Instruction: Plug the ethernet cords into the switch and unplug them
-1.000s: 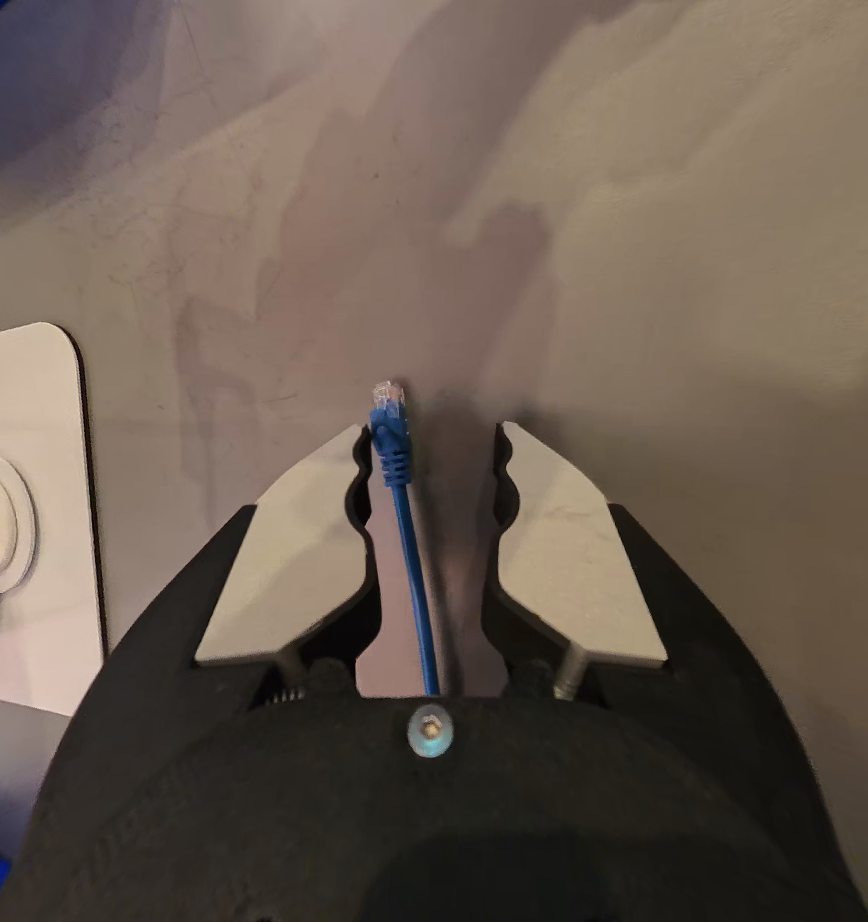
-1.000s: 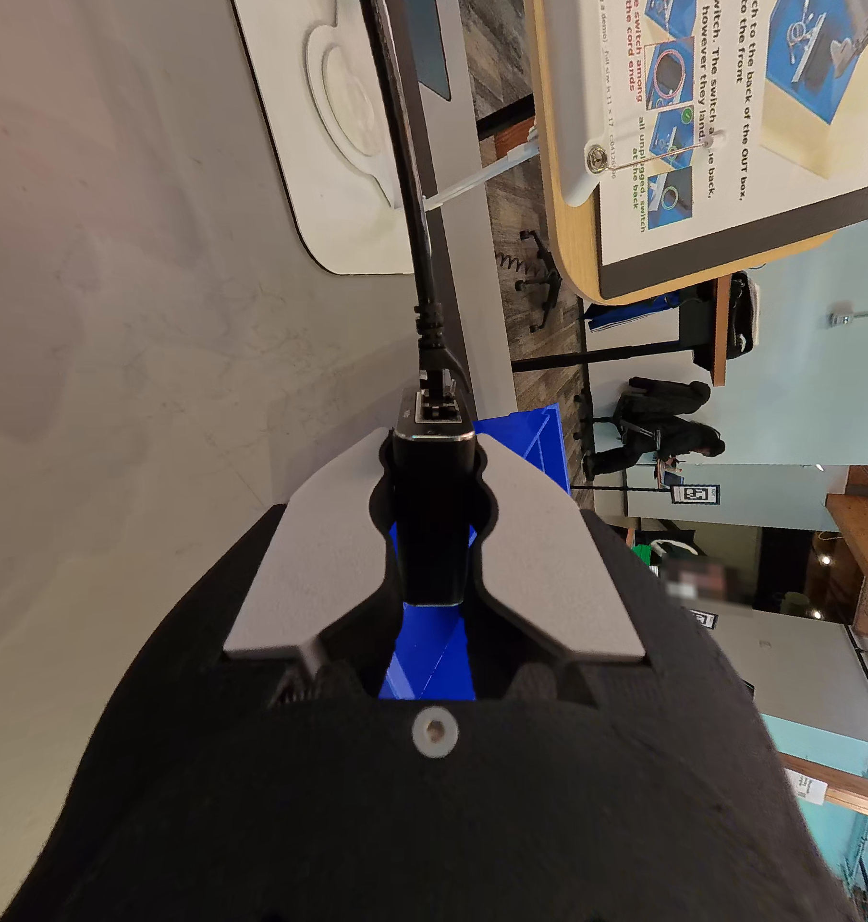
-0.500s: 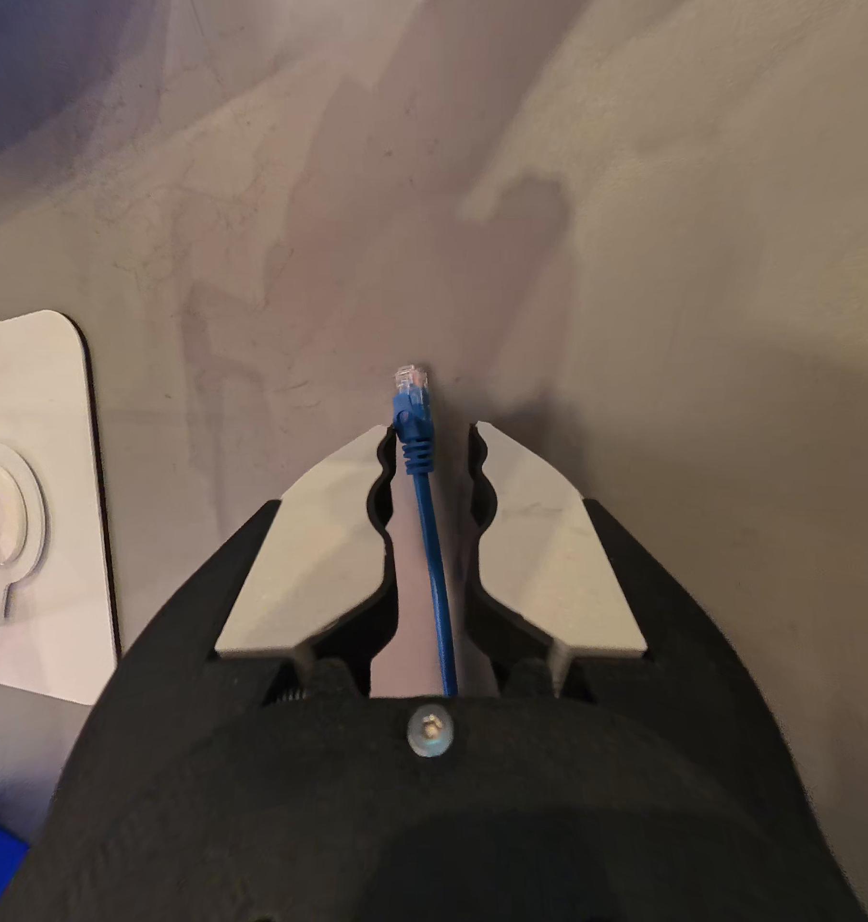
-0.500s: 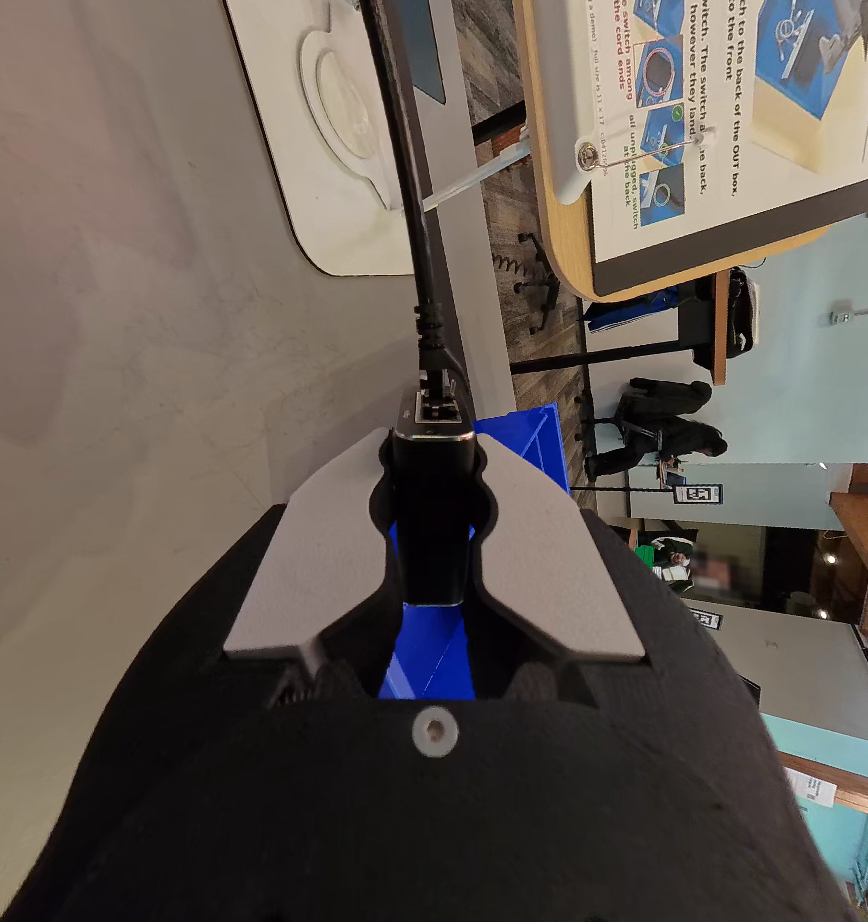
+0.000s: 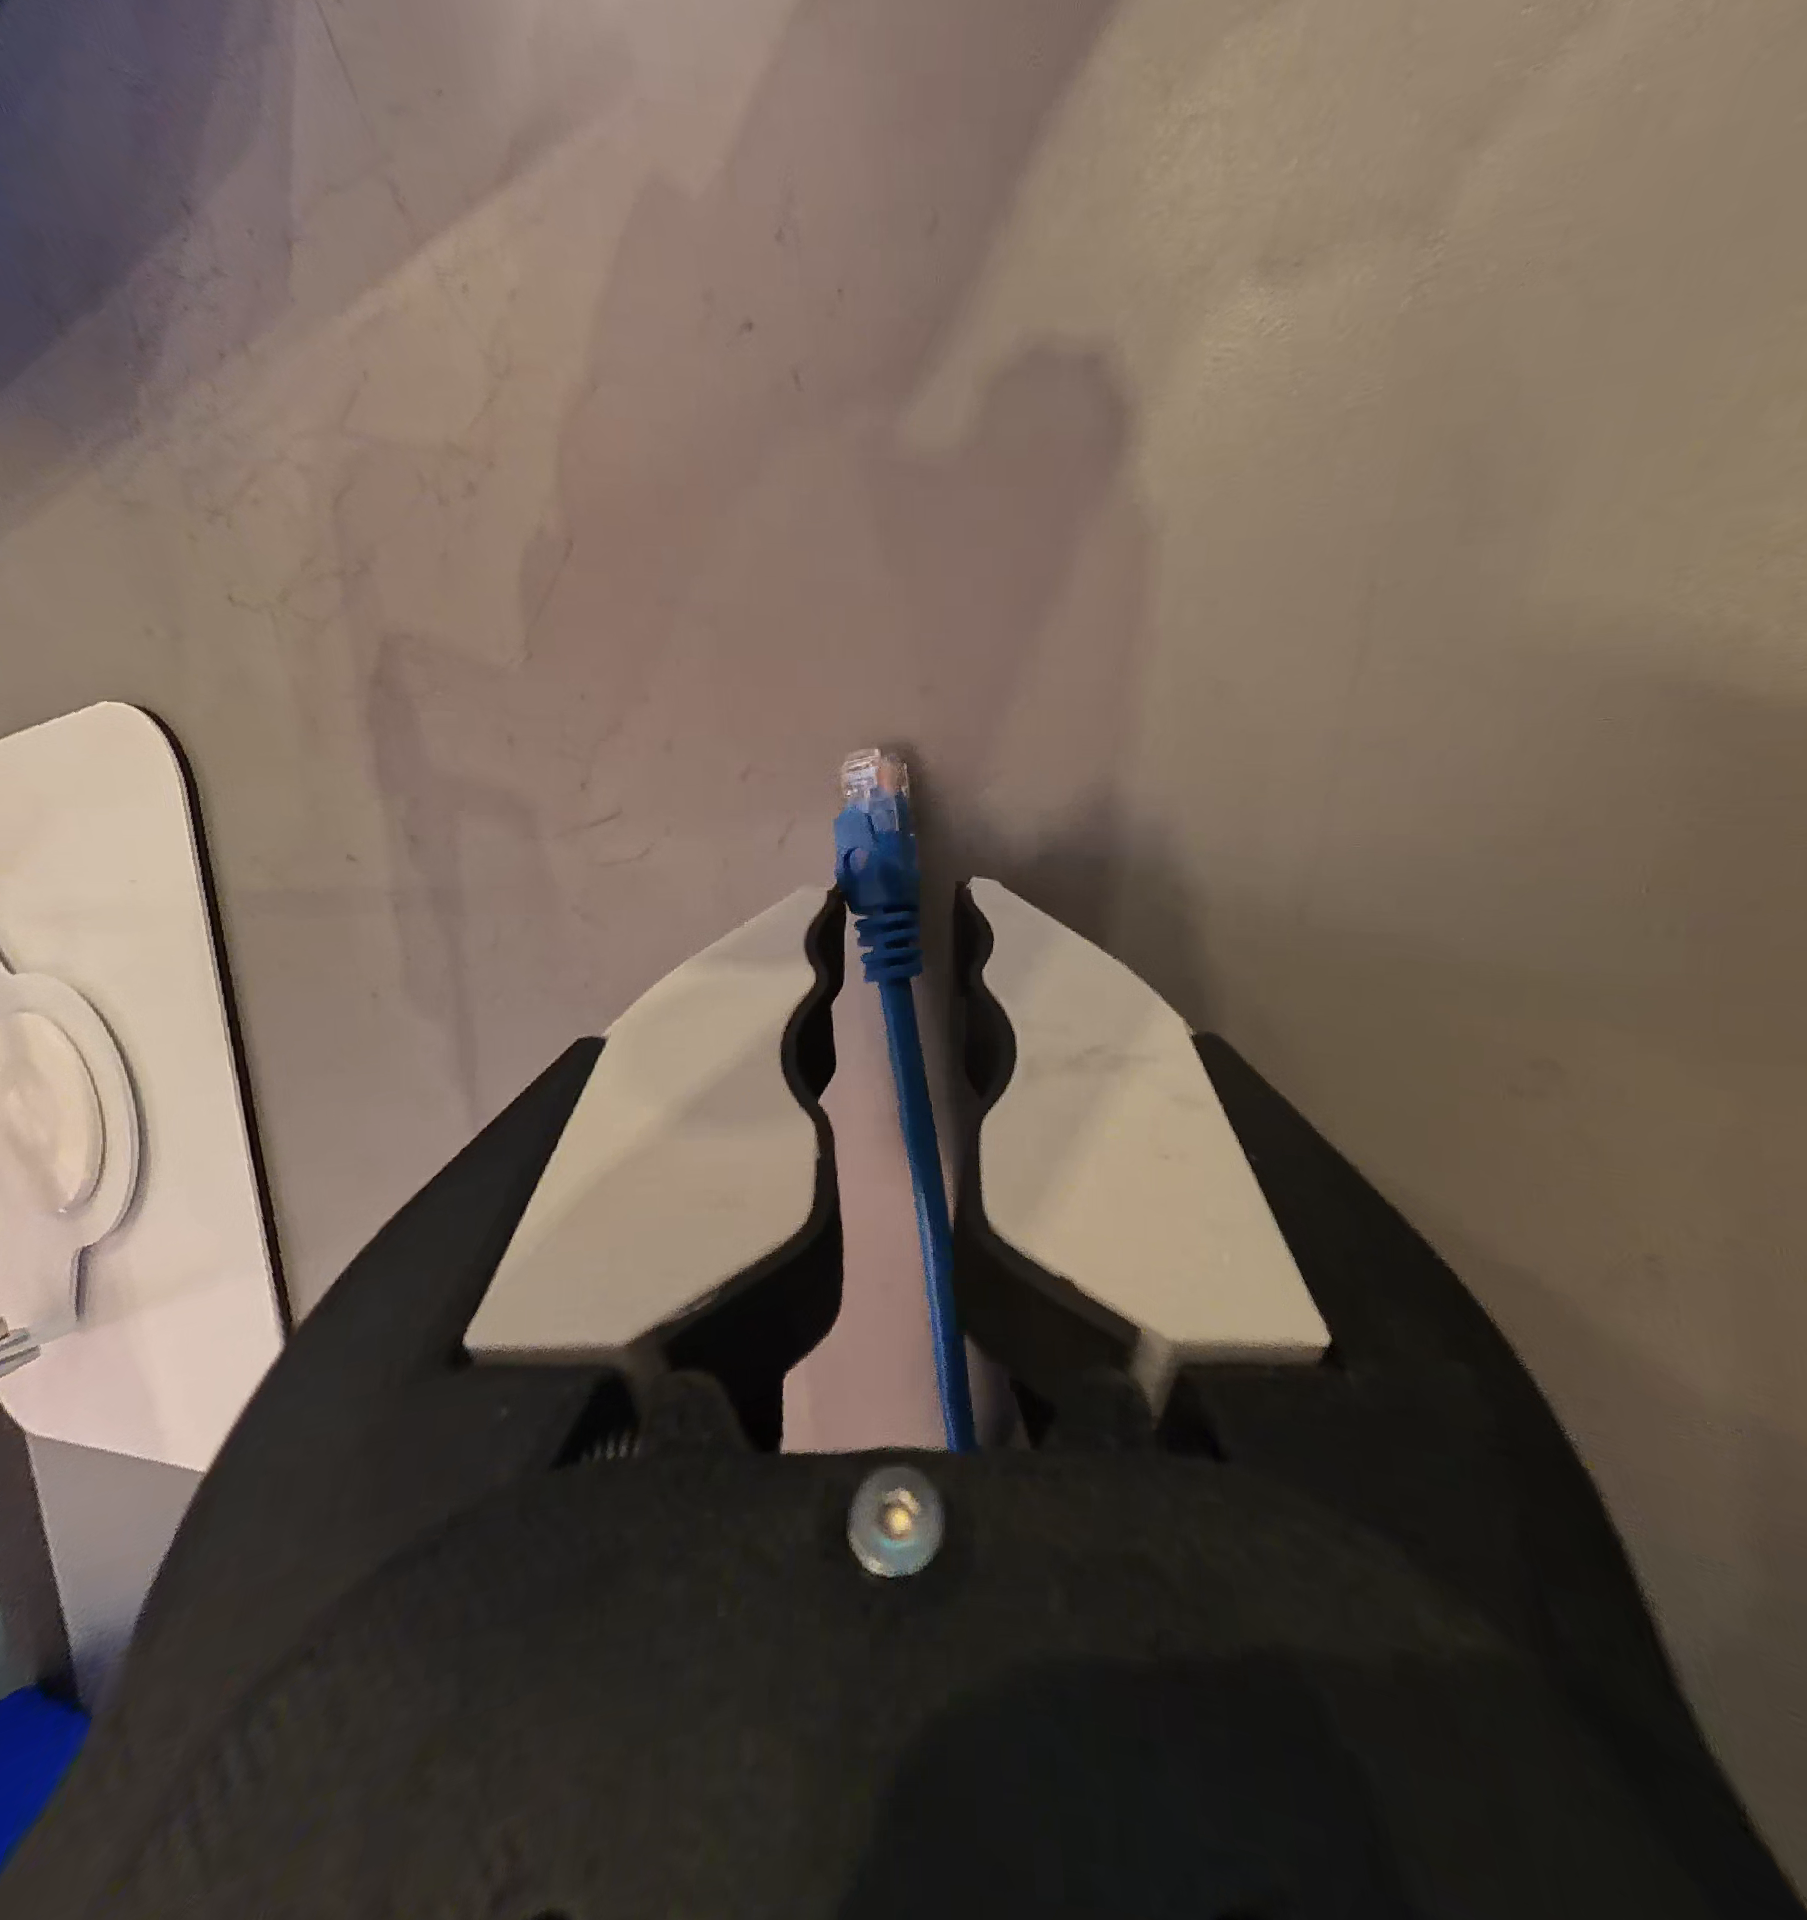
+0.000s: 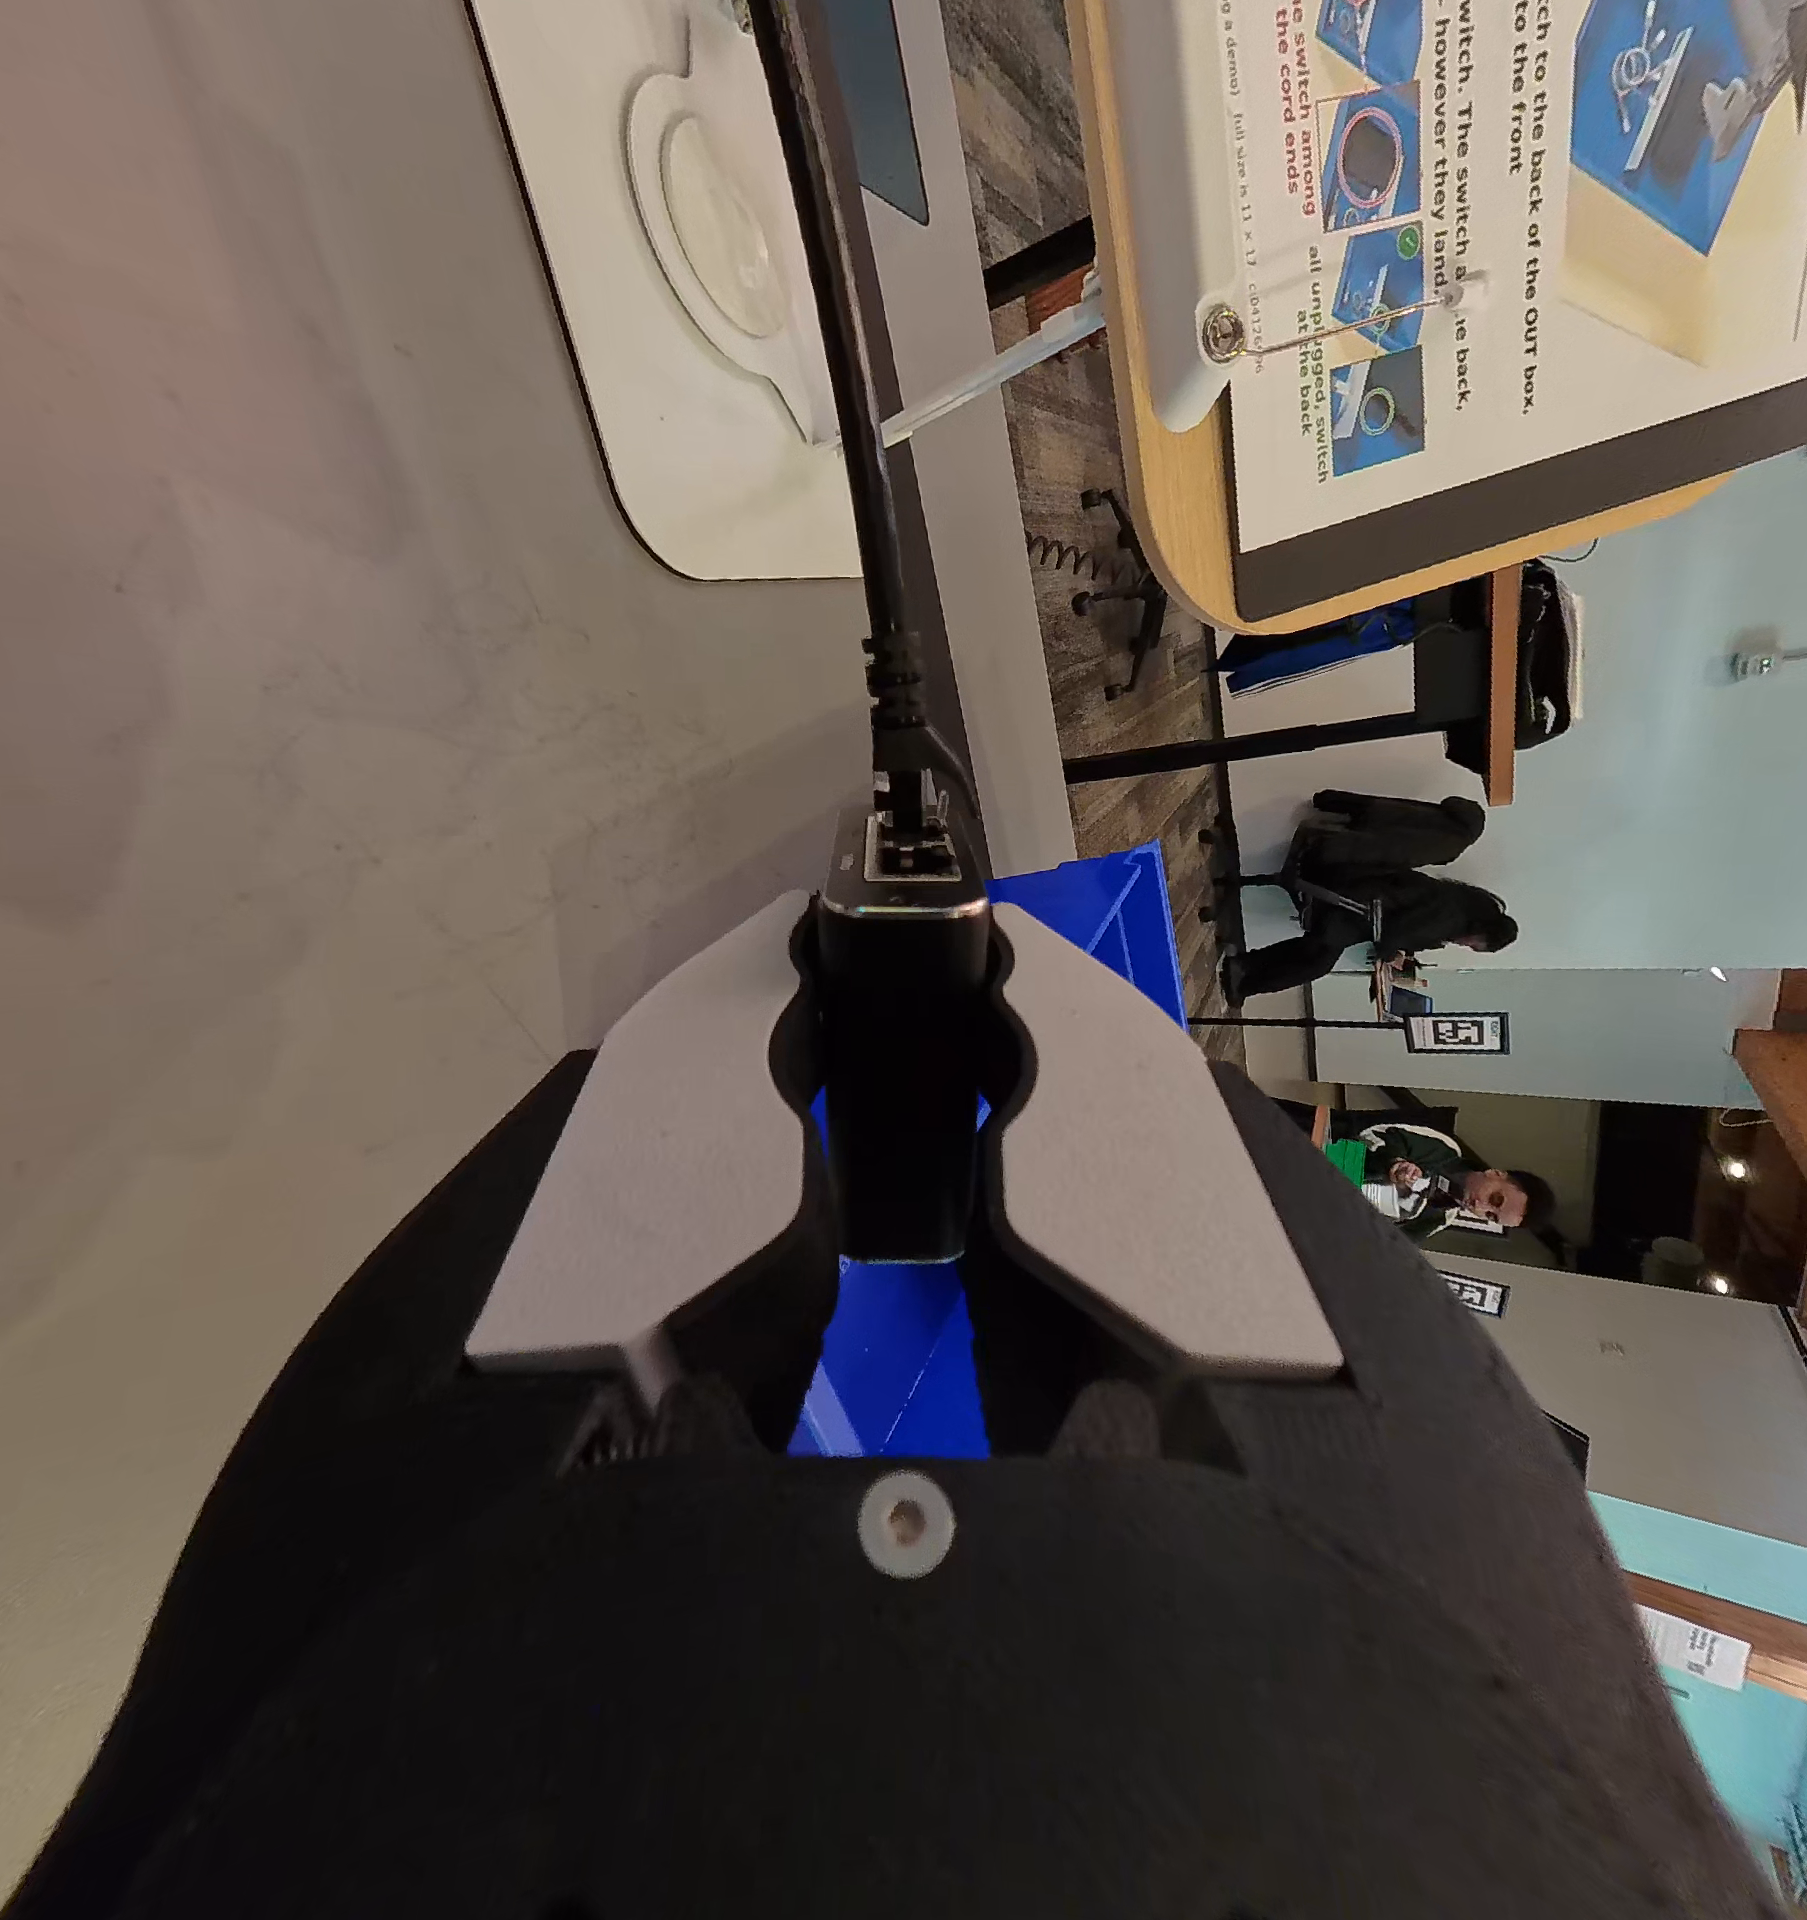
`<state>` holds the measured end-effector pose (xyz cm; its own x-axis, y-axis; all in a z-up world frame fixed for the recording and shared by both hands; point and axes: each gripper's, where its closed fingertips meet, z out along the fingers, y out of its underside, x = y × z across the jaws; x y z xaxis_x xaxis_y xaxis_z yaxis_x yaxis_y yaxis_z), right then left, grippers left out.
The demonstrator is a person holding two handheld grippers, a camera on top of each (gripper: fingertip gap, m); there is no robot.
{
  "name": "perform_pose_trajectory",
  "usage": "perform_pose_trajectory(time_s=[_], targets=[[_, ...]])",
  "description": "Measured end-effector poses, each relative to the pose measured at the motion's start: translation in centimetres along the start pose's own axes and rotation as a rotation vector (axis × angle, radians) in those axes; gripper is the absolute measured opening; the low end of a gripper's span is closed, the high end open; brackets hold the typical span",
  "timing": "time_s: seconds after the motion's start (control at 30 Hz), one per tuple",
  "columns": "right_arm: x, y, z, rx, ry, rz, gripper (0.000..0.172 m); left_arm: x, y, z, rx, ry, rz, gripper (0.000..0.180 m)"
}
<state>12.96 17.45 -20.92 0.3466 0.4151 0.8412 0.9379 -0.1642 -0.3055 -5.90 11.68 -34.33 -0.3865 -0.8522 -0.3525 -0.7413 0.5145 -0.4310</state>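
Here's the right tool [image 6: 899, 914], clamped on the black switch [image 6: 899, 1049], both grey fingers [image 6: 691, 1122] pressed to its sides; it's held end-on with the port face pointing away, presumably so a plug can come straight in; one black cord [image 6: 857, 416] is already seated in a port and trails off towards the white board [image 6: 587, 312] at the desk edge; the view is rolled sideways, so this hand looks turned on its side, with the blue bin [image 6: 1096, 914] just beyond.

Over to the left tool [image 5: 894, 894]; it sits low over the grey desk [image 5: 1398, 520], pointing forward, jaws narrow around the blue cord [image 5: 920, 1143], which runs up the channel between them; the ribbed boot lies against the left fingertip [image 5: 774, 935], but a sliver of gap shows on the right side, so I'd call this not yet a grip; the clear plug [image 5: 873, 779] pokes out past the tips, free for insertion; my read: pinch the boot first.
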Motion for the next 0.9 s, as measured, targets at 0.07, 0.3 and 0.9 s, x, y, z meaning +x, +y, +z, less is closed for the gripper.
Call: perform_pose_trajectory(time_s=[0.07, 0.3, 0.9], targets=[[0.0, 0.0, 0.0, -0.001, 0.0, 0.0, 0.026, 0.1, 0.0, 0.0, -0.006, 0.007, 0.009, 0.018], [0.4, 0.1, -0.2, 0.0, 0.007, 0.006, 0.026, -0.3, -0.2, -0.3, 0.008, -0.041, 0.039, 0.022], [0.3, -0.1, -0.2, 0.021, -0.003, 0.015, 0.026, -0.6, -0.9, -2.0, 0.028, -0.128, 0.088, 0.023]])
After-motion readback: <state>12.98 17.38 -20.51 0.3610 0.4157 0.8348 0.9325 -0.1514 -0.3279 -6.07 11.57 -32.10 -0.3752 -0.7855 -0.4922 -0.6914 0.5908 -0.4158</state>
